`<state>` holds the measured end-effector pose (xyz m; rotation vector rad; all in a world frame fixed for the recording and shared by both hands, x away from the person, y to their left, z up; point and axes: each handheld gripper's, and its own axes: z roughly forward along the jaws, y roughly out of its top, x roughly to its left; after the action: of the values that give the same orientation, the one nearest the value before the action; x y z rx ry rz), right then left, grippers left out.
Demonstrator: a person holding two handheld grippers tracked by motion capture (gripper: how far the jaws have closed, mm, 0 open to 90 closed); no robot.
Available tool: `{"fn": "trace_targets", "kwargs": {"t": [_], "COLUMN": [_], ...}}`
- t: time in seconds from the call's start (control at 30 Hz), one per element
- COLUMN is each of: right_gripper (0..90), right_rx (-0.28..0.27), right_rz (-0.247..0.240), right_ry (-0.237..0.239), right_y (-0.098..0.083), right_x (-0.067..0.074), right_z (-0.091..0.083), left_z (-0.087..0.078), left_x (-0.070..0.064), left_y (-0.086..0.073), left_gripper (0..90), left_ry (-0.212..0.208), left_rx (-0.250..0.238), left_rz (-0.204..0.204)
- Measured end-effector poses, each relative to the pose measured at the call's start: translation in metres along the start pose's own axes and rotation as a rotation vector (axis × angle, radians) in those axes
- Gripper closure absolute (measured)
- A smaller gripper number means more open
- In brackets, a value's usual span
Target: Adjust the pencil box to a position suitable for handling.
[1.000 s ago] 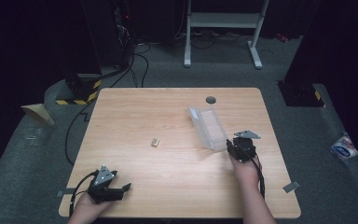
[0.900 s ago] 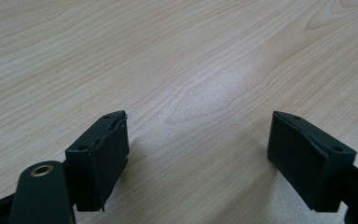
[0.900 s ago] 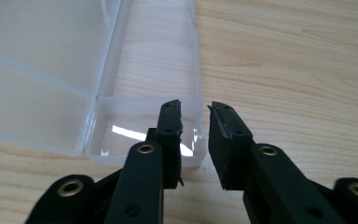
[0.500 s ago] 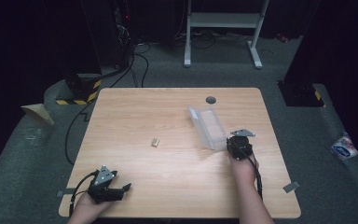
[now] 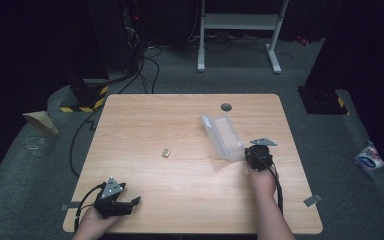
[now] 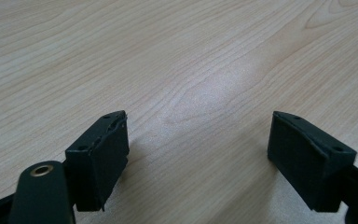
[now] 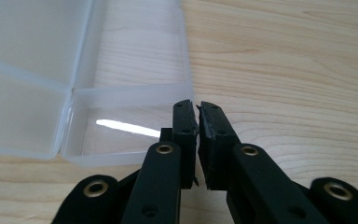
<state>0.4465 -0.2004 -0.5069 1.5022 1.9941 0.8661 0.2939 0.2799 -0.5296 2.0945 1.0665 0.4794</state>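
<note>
A clear plastic box lies open on the right half of the wooden table. In the right gripper view its near compartment sits just left of the jaws. My right gripper is at the box's near right corner. Its jaws have just closed further and now stand together on the box's thin side wall, right gripper. My left gripper rests at the table's front left, open, with bare wood between its jaws.
A small brass-coloured piece lies alone near the table's middle. A dark round hole marks the far edge. Cables and a white stand are on the floor beyond the table.
The right hand has edged slightly left toward the box's near corner. The left hand and the brass piece have not moved.
</note>
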Motion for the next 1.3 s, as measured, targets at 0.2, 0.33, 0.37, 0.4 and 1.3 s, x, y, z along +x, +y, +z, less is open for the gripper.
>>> {"fn": "trace_targets", "kwargs": {"t": [0.2, 0.33, 0.37, 0.4, 1.3], "right_gripper": [84.9, 81.7, 80.9, 80.2, 75.3], "right_rx": [-0.006, -0.011, -0.015, -0.017, -0.048], "right_rz": [-0.032, -0.042, -0.044, -0.044, 0.006], "right_ry": [0.038, 0.062, 0.069, 0.079, 0.085], "right_y": [-0.008, -0.015, -0.016, -0.017, -0.026], "right_x": [0.014, 0.027, 0.030, 0.033, 0.046], "right_z": [-0.006, -0.010, -0.011, -0.012, -0.023], "left_z": [0.000, 0.000, 0.000, 0.000, 0.000], "left_x": [0.000, 0.000, 0.000, 0.000, 0.000], "left_y": [0.000, 0.000, 0.000, 0.000, 0.000], "left_gripper": [20.7, 20.7, 20.7, 20.6, 20.8], "left_ry": [0.001, 0.002, 0.002, 0.002, -0.003], "left_rx": [0.000, 0.000, 0.000, 0.000, 0.002], "left_rz": [0.002, 0.003, 0.003, 0.003, 0.008]}}
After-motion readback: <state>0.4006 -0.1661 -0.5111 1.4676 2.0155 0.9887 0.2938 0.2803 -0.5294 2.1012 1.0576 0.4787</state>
